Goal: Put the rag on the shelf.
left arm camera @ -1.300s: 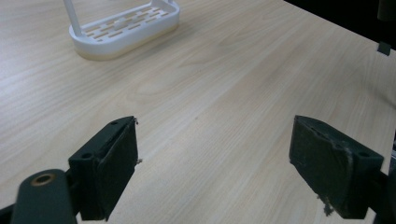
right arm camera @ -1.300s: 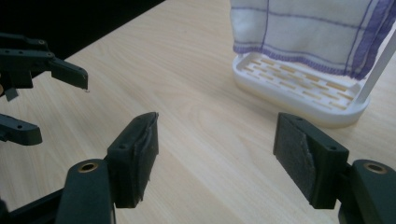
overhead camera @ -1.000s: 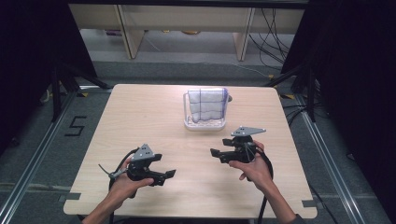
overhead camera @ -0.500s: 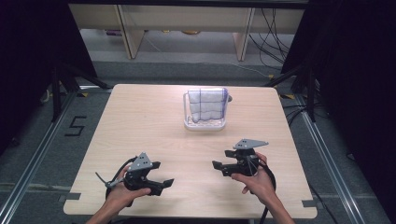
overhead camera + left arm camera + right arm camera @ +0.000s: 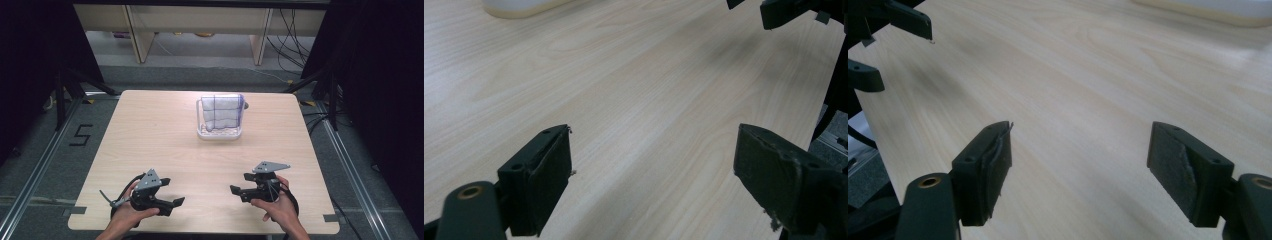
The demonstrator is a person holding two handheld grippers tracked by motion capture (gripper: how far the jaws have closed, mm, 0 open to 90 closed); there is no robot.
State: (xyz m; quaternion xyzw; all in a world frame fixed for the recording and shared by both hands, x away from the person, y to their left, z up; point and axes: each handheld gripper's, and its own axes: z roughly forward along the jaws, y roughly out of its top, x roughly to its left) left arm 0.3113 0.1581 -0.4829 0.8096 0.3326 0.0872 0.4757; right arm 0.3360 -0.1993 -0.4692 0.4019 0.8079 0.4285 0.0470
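A white basket [image 5: 219,133] holding a white cloth with blue lines [image 5: 221,111] stands at the table's far middle. Its base edge shows in the left gripper view [image 5: 519,5] and in the right gripper view [image 5: 1208,10]. My left gripper [image 5: 172,191] hovers near the front left of the table, its jaws open [image 5: 651,150] over bare wood. My right gripper [image 5: 240,183] is at the front right, facing the left one. Its jaws [image 5: 1080,145] are open and have just been opening wider, with nothing between them. Each gripper appears in the other's view: the right gripper [image 5: 784,10], the left gripper [image 5: 893,20].
The light wooden table [image 5: 150,135] has dark floor with metal rails on both sides. Black stands and cables lie beyond the far corners. A wooden shelf unit [image 5: 200,20] stands behind the table.
Both hands have drawn back toward the table's near edge and sunk a little. The right gripper has moved farther than the left. The basket has not moved.
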